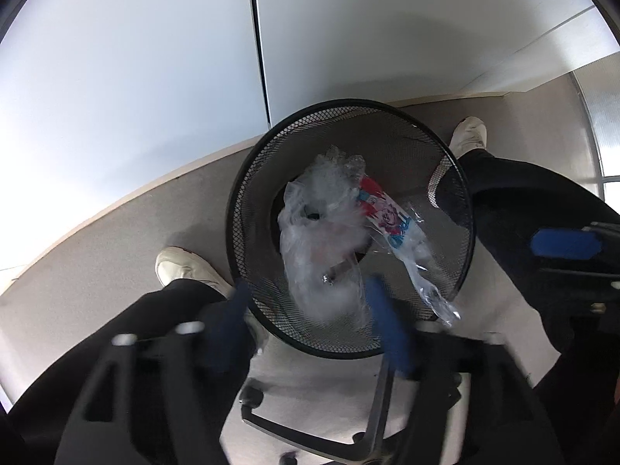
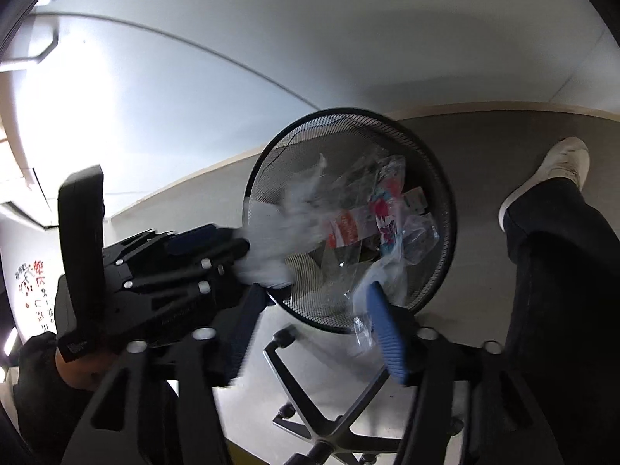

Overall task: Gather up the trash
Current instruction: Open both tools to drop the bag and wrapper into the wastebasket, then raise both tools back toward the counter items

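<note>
Hovering over one mesh bin (image 1: 463,209) — two grippers, left (image 1: 306,327) and right (image 2: 310,323), fingers spread, wrappers (image 1: 321,232) loose.

Not much here can actually be read. A clear wrapper (image 1: 387,221) in the black mesh bin (image 1: 248,209) carries red, blue and pink print with big blue letters, but they are too warped and blurred to spell out. On the white wall at the far left, a sign (image 2: 33,290) shows red and black characters that look East Asian, too small and bent to make out.
</note>
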Demonstrator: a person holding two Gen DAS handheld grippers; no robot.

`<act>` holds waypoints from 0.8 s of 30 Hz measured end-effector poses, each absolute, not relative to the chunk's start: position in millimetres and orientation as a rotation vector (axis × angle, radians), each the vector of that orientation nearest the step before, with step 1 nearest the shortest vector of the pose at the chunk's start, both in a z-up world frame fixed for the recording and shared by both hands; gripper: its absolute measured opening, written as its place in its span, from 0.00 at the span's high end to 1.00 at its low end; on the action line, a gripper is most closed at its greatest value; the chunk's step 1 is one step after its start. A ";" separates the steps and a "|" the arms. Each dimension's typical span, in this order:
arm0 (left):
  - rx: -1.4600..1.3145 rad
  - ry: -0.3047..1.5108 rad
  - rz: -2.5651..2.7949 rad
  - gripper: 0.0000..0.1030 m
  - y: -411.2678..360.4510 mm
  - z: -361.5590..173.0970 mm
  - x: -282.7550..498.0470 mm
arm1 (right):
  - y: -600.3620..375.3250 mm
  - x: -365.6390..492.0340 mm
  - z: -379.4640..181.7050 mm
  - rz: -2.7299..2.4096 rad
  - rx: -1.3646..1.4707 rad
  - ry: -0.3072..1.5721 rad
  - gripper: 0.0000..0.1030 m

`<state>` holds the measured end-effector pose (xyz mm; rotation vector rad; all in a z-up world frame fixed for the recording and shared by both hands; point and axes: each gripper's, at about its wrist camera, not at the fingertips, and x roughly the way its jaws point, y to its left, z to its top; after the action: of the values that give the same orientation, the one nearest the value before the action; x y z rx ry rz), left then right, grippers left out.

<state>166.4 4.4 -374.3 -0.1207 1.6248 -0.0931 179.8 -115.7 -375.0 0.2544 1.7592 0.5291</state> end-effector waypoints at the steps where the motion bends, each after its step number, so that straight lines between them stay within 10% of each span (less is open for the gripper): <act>1: -0.112 1.629 -0.096 0.31 3.6 -375.3 165.7 | -117.4 181.4 -372.2 0.517 0.262 1.748 0.18; 7: -0.101 1.636 -0.110 0.05 0.5 -369.6 161.4 | -131.7 186.4 -355.5 0.470 0.323 1.693 0.03; 24: -0.135 1.468 -0.069 0.05 9.6 -275.1 126.8 | -127.6 156.2 -274.1 0.490 0.267 1.519 0.03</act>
<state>126.8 9.6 -275.1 -0.1346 1.4678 -0.0694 156.2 -127.6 -274.1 0.2672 1.5185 0.4898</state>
